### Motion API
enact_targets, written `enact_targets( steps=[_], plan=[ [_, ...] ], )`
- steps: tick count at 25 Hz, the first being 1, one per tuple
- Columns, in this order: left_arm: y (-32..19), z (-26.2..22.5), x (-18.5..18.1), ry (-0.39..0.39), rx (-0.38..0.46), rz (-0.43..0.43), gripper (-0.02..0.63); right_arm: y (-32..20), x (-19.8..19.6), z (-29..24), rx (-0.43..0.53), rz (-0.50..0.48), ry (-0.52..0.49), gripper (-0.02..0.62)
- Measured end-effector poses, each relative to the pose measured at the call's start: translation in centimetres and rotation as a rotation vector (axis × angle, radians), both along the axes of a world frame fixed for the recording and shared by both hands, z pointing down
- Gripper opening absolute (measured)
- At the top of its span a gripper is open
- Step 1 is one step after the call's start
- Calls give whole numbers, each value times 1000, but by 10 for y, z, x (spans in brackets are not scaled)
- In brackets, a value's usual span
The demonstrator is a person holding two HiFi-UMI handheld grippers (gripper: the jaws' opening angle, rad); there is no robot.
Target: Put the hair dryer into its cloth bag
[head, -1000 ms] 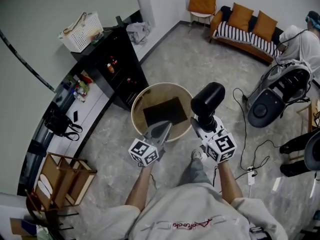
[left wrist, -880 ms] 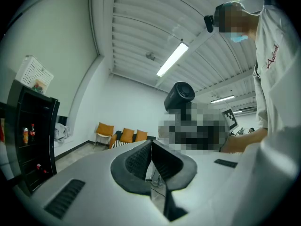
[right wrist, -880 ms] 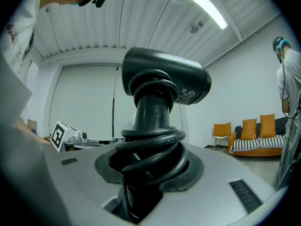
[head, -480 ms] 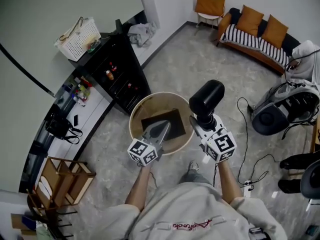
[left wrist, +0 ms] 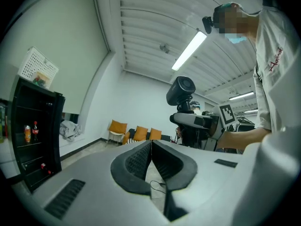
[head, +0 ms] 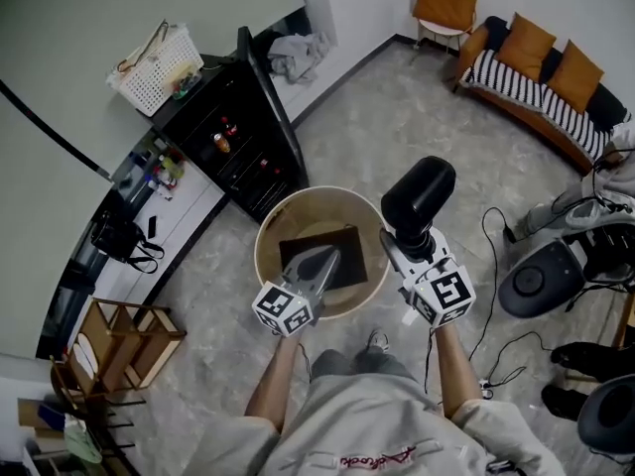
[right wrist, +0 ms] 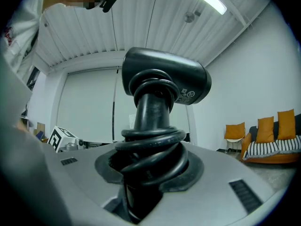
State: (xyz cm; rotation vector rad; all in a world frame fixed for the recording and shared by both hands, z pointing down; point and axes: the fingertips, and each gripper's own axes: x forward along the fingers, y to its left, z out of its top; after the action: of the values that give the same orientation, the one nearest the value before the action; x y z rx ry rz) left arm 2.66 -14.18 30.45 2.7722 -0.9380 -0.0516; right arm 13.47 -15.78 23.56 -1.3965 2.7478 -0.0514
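Note:
A black hair dryer (head: 418, 195) stands upright with its cord coiled round the handle, and my right gripper (head: 401, 247) is shut on that handle. In the right gripper view the hair dryer (right wrist: 162, 81) fills the middle, the cord coil (right wrist: 151, 149) sitting in my right gripper (right wrist: 143, 175). The black cloth bag (head: 347, 250) lies flat on a round wooden table (head: 272, 228). My left gripper (head: 325, 258) hovers over the bag's near edge. Its jaws are shut with nothing between them, as my left gripper (left wrist: 151, 147) shows in its own view. There the hair dryer (left wrist: 181, 90) is off to the right.
A black cabinet (head: 241, 132) with a white basket (head: 159, 61) on top stands left of the table. A wooden rack (head: 121, 341) is at the lower left. On the right are cables (head: 493, 303) and round black equipment (head: 536, 282) on the floor. A sofa (head: 541, 67) is at the far back.
The person has stepped forward. The round table and bag have slid closer under both grippers, and the sofa and equipment have shifted right. The right gripper's hold and the left's shut jaws are unchanged.

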Motion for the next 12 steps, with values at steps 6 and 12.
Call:
enact_targets(
  steps=[6, 12],
  plan=[
    [-22, 23, -13, -1, -50, -40, 32, -38, -2, 15, -18, -18, -9, 181],
    [-40, 42, -25, 6, -86, -45, 32, -70, -12, 27, -42, -13, -12, 181]
  ],
)
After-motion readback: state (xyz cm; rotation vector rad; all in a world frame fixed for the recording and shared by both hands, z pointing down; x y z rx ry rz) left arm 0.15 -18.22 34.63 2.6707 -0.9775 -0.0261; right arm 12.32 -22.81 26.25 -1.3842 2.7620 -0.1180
